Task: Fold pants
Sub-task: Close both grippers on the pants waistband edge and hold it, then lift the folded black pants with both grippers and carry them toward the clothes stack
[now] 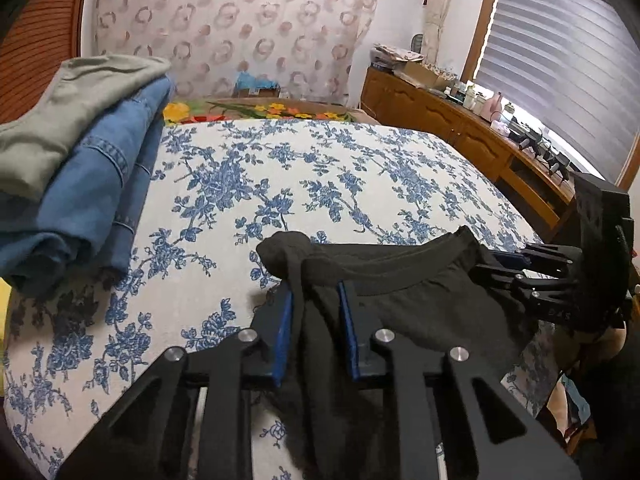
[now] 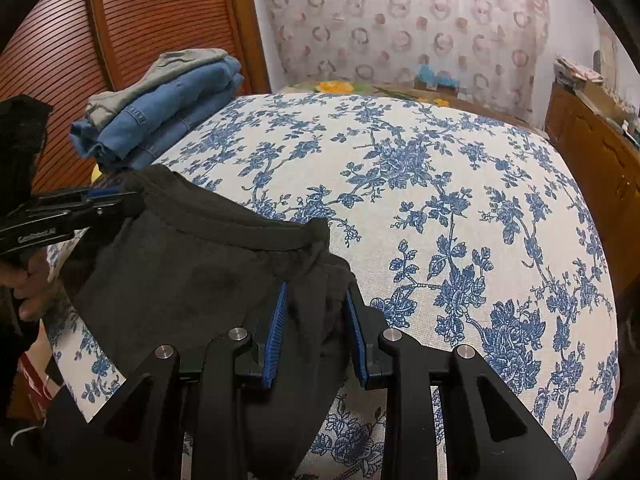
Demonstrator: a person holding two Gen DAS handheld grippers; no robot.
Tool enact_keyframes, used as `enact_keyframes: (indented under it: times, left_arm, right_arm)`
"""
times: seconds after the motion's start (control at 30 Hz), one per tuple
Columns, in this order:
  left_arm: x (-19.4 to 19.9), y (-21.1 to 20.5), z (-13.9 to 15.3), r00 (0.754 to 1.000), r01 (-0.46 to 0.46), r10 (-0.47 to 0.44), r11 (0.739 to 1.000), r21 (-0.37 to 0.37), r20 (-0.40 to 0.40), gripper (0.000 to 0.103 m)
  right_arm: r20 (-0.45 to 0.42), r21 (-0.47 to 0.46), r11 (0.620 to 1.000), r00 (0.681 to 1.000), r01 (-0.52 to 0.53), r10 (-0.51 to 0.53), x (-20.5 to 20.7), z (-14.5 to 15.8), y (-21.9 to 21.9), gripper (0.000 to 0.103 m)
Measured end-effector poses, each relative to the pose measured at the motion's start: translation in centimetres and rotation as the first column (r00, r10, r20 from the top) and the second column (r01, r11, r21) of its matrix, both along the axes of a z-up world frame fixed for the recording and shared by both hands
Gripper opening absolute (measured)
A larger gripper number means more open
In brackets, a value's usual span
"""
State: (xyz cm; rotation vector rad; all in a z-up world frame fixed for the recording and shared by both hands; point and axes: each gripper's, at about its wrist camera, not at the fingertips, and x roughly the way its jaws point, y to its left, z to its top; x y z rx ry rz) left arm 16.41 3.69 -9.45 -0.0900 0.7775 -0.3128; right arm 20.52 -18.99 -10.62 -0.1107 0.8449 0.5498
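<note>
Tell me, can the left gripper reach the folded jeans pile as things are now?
Probably not yet: the left gripper is shut on the black pants, shared with the right gripper. The jeans pile lies unobstructed.

Left tool point(image 1: 316, 304) black linkages, silver pivot screws, blue pads point(image 2: 276, 332); bare-skinned hand point(image 2: 34, 284)

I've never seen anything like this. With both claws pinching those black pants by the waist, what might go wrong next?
The left gripper and right gripper each pinch only a bunch of the black pants waistband, so cloth may slip free. The drawstring hangs loose and could get folded in crooked. The stacked jeans lie close on the bedspread; a wide swing might knock them.
</note>
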Motion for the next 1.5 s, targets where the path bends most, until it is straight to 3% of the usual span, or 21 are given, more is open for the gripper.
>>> enact_keyframes:
  times: [0.2,0.27,0.5,0.7,1.13,1.5]
  left_arm:
    - [-0.6,-0.3,0.5,1.000,0.005,-0.005,1.000,0.011,0.019,0.014]
    - [-0.9,-0.6,0.6,0.999,0.007,-0.007,1.000,0.022,0.033,0.014]
    - [-2.2,-1.0,2.0,0.996,0.009,-0.009,1.000,-0.001,0.083,0.014]
    - [-3.9,-1.3,4.0,0.988,0.012,-0.013,1.000,0.008,0.156,0.013]
    - [-6.6,-1.1,9.6,0.949,-0.012,0.010,1.000,0.007,0.316,0.013]
    - [-7.2,0.0,12.2,0.930,-0.027,0.017,0.999,0.021,0.368,0.012]
  right_arm:
    - [0.001,0.000,1.000,1.000,-0.002,0.002,0.0,0.0,0.1,0.027]
    - [0.004,0.013,1.000,1.000,-0.024,0.024,-0.2,0.0,0.1,0.016]
    - [0.079,-0.021,1.000,0.997,0.001,0.000,-1.2,0.7,0.4,0.008]
    - [0.197,0.000,0.999,0.980,0.033,-0.032,-3.6,2.7,0.4,0.007]
    - [0.348,0.071,0.997,0.937,0.015,-0.039,-6.1,9.8,0.0,0.007]
    - [0.448,0.052,0.998,0.894,-0.025,-0.001,-7.3,14.1,1.1,0.007]
